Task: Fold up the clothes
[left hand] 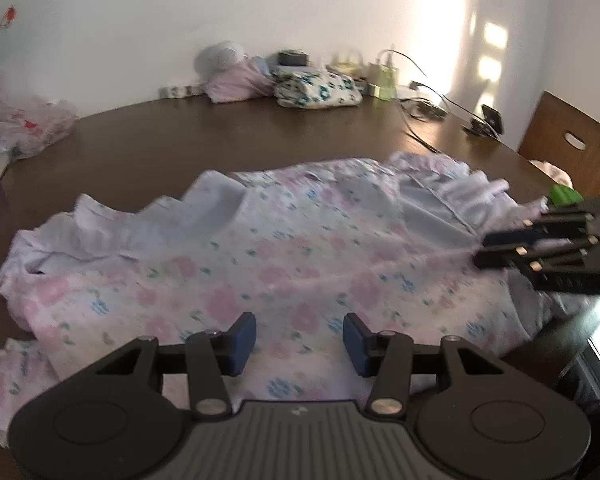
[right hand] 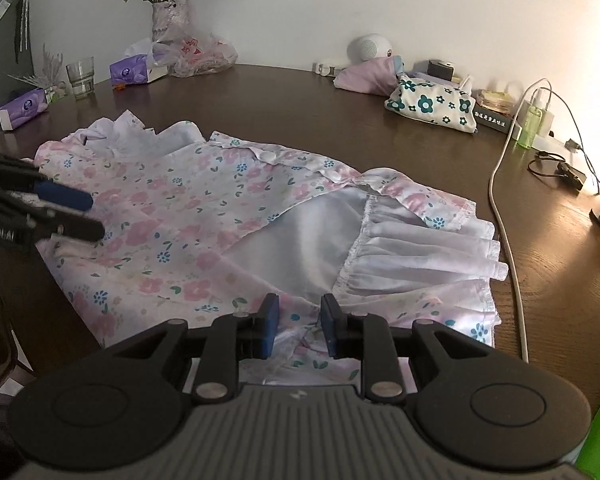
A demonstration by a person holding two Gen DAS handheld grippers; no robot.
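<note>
Dark wooden surface (right hand: 300, 92) carries the floral dress (right hand: 172, 216) spread flat; left gripper (left hand: 299, 344) jaws stand half open and empty, right gripper (right hand: 299, 326) jaws are narrowed around a hem fold, so lift evenly.

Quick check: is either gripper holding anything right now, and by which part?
Right gripper appears to pinch the floral dress at its near edge; left gripper holds nothing.
</note>
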